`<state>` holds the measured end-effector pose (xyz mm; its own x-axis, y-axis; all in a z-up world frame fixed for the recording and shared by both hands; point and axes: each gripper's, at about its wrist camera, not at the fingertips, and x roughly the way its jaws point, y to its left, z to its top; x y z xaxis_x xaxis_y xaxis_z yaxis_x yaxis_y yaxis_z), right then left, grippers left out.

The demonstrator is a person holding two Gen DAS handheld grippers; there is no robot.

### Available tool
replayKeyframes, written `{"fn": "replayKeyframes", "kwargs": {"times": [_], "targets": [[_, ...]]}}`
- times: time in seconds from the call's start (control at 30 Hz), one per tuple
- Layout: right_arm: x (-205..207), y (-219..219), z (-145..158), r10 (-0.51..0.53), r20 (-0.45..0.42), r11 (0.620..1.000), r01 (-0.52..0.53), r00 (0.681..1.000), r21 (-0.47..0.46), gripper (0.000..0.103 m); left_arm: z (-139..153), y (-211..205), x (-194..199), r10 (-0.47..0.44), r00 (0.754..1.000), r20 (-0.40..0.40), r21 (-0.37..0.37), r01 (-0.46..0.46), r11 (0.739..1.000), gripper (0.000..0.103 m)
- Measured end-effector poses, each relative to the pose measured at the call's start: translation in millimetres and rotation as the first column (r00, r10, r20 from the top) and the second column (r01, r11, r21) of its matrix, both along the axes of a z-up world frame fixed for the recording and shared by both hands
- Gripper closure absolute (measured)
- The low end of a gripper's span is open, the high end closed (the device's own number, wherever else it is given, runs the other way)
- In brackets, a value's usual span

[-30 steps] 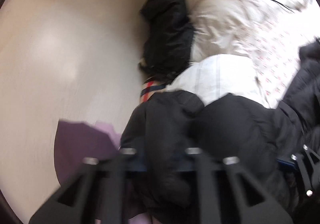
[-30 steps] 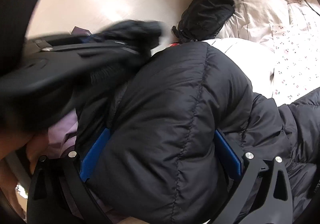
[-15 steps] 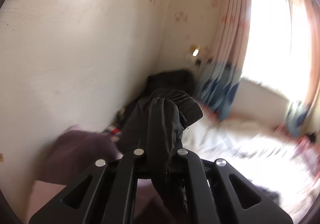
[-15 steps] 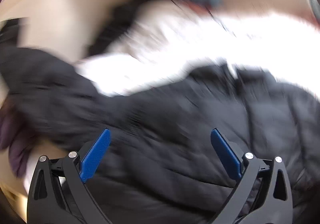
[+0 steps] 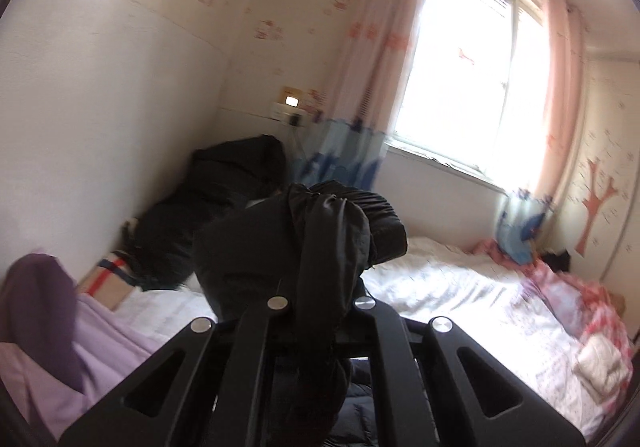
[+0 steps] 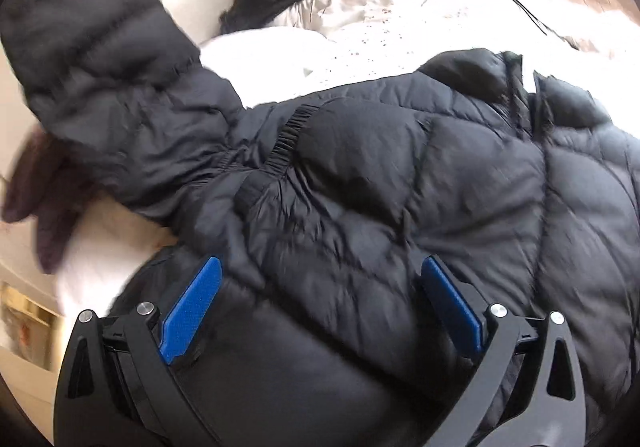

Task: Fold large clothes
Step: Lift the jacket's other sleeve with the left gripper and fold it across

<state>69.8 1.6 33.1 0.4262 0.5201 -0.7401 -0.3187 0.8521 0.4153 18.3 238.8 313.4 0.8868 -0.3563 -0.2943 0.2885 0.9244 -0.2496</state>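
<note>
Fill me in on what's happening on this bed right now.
A person is folding a black puffer jacket spread on the bed. The left claw is shut on a bunched piece of the jacket, raised off the bed. The right claw is open over the jacket's body, gripping nothing. Another dark coat lies against the wall.

Black quilted puffer jacket (image 6: 400,187): large, padded, matte shell with stitched baffles and an elastic-gathered cuff; body spread across the white bedding, collar toward the far side; one sleeve (image 5: 328,247) raised off the bed, bunched, its cuff end drooping over, fabric creased
</note>
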Motion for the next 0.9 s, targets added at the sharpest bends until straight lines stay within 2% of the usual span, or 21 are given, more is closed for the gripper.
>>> {"fn": "replayKeyframes", "kwargs": {"times": [0.1,0.17,0.27,0.37,0.43,0.47,0.57,0.63,0.67,0.73,0.77,0.9], "targets": [[-20,-49,12,-0.054,0.017,0.996,0.053,0.998,0.076,0.006,-3,-33,-7,-0.088,0.996,0.002,0.002,0.088,0.996,0.098],[-35,-90,26,-0.108,0.023,0.985,0.104,0.994,0.139,0.006,-2,-59,-10,-0.148,0.989,0.009,-0.023,0.148,0.989,0.098],[-54,-162,31,-0.216,-0.008,0.939,0.21,0.976,0.272,0.006,-2,-108,-10,-0.247,0.969,0.015,-0.078,0.247,0.966,0.098],[-67,-228,26,-0.328,-0.064,0.835,0.322,0.942,0.446,0.006,-13,-157,-7,-0.327,0.945,0.011,-0.132,0.325,0.936,0.098],[-78,-261,18,-0.366,-0.098,0.749,0.356,0.925,0.559,0.006,-34,-194,-2,-0.391,0.92,-0.008,-0.175,0.384,0.907,0.098],[-81,-271,14,-0.372,-0.106,0.719,0.358,0.922,0.595,0.006,-46,-208,1,-0.415,0.91,-0.019,-0.19,0.404,0.895,0.098],[-93,-297,-1,-0.371,-0.136,0.602,0.35,0.919,0.718,0.006,-107,-271,1,-0.503,0.859,-0.097,-0.246,0.469,0.848,0.098],[-93,-310,-11,-0.344,-0.171,0.527,0.341,0.923,0.779,0.006,-147,-299,3,-0.538,0.827,-0.16,-0.265,0.489,0.831,0.098],[-92,-316,-20,-0.322,-0.198,0.455,0.335,0.926,0.825,0.006,-163,-310,4,-0.546,0.817,-0.186,-0.26,0.495,0.829,0.098],[-90,-325,-29,-0.295,-0.23,0.404,0.34,0.927,0.849,0.006,-208,-334,5,-0.561,0.785,-0.261,-0.26,0.503,0.824,0.098],[-90,-331,-32,-0.295,-0.24,0.397,0.347,0.925,0.85,0.006,-231,-346,4,-0.562,0.771,-0.298,-0.254,0.504,0.826,0.098],[-81,-339,-42,-0.279,-0.278,0.342,0.366,0.919,0.866,0.006,-281,-363,1,-0.551,0.748,-0.37,-0.218,0.507,0.834,0.098]]}}
